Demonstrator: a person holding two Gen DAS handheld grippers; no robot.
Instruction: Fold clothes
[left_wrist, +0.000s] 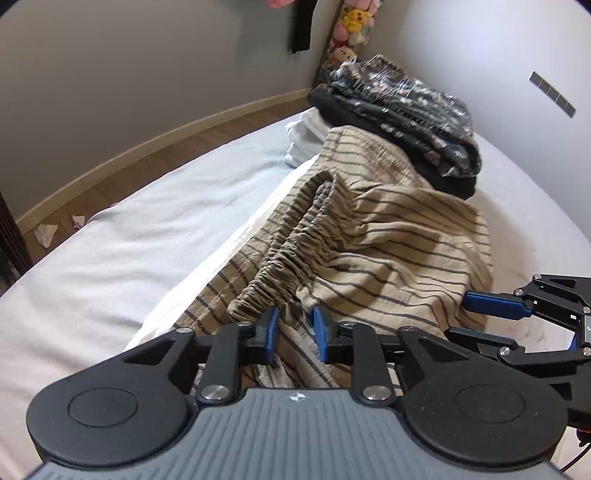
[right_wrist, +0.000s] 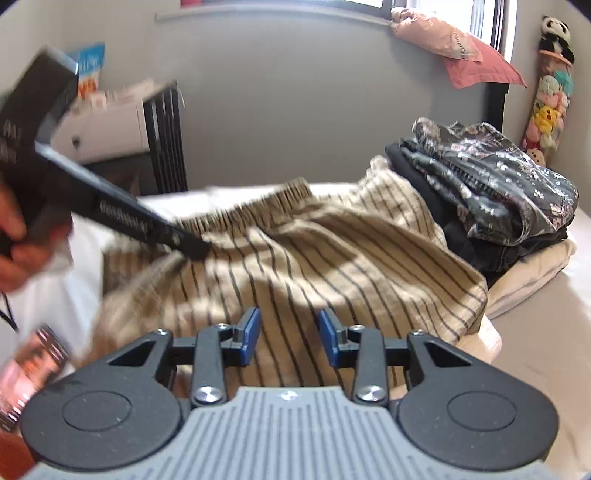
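Striped beige trousers crumpled mid-bed, left gripper parted at elastic waistband, right gripper parted over the fabric, folded clothes pile beyond.

- Striped trousers: I note soft woven cloth, matt, waistband crinkled.
- Bed: smooth matt sheet.
- Left gripper: matt black plastic, blue pads.

Bare sheet lies open left of striped trousers; stacked clothes block beyond
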